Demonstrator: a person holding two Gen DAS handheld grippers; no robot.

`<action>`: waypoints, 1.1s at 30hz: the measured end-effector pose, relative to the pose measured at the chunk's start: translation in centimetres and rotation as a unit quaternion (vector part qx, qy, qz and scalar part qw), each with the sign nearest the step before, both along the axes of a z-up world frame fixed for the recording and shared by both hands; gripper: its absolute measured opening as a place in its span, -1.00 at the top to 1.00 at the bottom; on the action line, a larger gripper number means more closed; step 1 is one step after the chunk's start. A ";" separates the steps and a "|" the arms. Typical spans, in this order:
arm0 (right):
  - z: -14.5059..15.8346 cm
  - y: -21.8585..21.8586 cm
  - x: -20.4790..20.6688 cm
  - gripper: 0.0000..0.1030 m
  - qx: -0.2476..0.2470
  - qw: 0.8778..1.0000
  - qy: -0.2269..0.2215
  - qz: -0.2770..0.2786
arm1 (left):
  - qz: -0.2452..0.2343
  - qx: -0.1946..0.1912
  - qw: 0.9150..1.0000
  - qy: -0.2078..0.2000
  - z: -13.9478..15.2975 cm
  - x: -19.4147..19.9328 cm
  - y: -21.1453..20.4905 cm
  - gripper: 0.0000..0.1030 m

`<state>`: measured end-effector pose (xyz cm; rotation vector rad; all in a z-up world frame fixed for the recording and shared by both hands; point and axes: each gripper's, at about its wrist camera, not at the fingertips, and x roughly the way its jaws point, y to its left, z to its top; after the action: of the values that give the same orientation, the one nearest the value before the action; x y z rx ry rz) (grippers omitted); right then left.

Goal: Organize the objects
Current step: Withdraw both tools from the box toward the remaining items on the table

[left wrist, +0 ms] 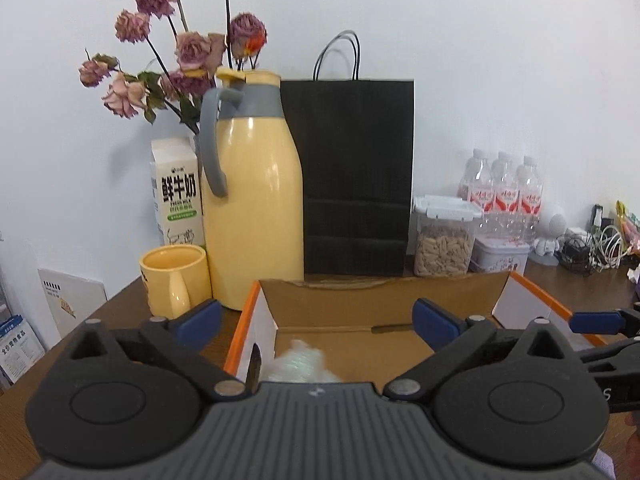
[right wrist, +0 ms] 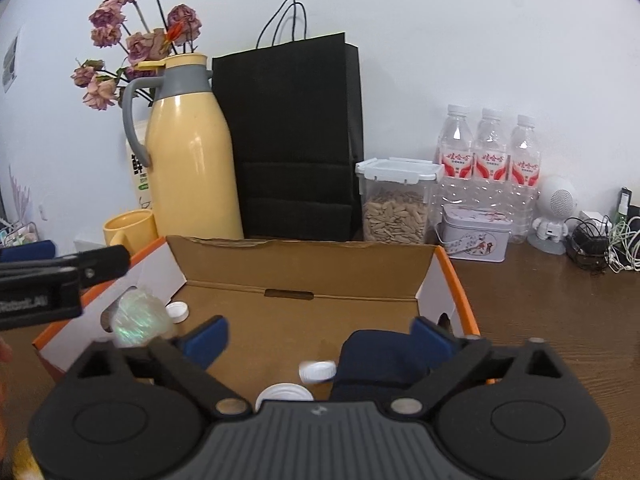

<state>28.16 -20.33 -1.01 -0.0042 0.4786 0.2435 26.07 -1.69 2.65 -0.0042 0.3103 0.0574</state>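
Note:
An open cardboard box with an orange rim stands on the brown table. My left gripper hangs open over its left end, above a crumpled shiny plastic bundle with nothing between the fingers. My right gripper is open over the box floor. A dark blue cloth lies in the box, under and beside the right fingertip. Two small white caps and a white lid lie on the box floor.
Behind the box stand a yellow thermos jug, a yellow mug, a milk carton, dried roses and a black paper bag. To the right are a seed jar, water bottles, a tin and cables.

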 end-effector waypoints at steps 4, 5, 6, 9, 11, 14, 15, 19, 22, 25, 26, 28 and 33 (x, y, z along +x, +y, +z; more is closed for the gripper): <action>0.2 -0.2 -0.1 -1.00 0.004 1.000 0.003 0.000 | 0.001 -0.003 1.000 -0.002 0.4 -0.3 0.0 -1.00; 0.3 -0.2 -0.2 -1.00 0.004 1.000 0.003 0.001 | 0.001 -0.005 1.000 -0.003 0.4 -0.3 0.1 -1.00; 0.4 -0.2 -0.3 -1.00 0.004 1.000 0.003 0.002 | 0.002 -0.006 1.000 -0.003 0.6 -0.4 0.1 -1.00; 0.7 -0.1 -0.7 -1.00 0.002 1.000 0.001 0.004 | 0.004 -0.009 1.000 -0.006 0.9 -0.8 0.2 -1.00; 1.0 -0.1 -1.1 -1.00 0.001 1.000 -0.001 0.007 | 0.002 -0.011 1.000 -0.011 1.3 -1.3 0.2 -1.00; 1.6 0.0 -2.0 -1.00 -0.002 1.000 -0.007 0.013 | -0.001 -0.010 1.000 -0.016 1.8 -2.1 0.1 -1.00; 1.8 0.0 -2.3 -1.00 -0.003 1.000 -0.009 0.015 | -0.002 -0.010 1.000 -0.017 2.0 -2.4 0.1 -1.00; 2.5 -0.2 -3.7 -1.00 0.000 1.000 -0.013 0.018 | -0.008 -0.012 1.000 -0.017 2.6 -3.8 0.3 -1.00; 2.9 -0.4 -5.0 -1.00 0.002 1.000 -0.016 0.021 | -0.009 -0.012 1.000 -0.016 2.8 -4.8 0.5 -1.00; 3.3 -0.5 -6.2 -1.00 0.002 1.000 -0.017 0.025 | -0.008 -0.013 1.000 -0.011 2.9 -5.9 1.0 -1.00; 3.3 -0.6 -6.6 -1.00 0.002 1.000 -0.018 0.025 | -0.009 -0.013 1.000 -0.010 2.9 -6.1 1.1 -1.00; 3.4 -0.8 -7.4 -1.00 0.001 0.999 -0.019 0.026 | -0.008 -0.012 1.000 -0.007 3.0 -6.7 1.4 -1.00; 3.2 -1.3 -9.2 -1.00 0.004 1.000 -0.011 0.027 | -0.003 -0.011 1.000 0.000 3.2 -8.2 2.1 -1.00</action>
<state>18.98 -21.60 2.18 -0.0128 0.4551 0.2983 17.83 0.44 5.80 -0.0254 0.3101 0.0483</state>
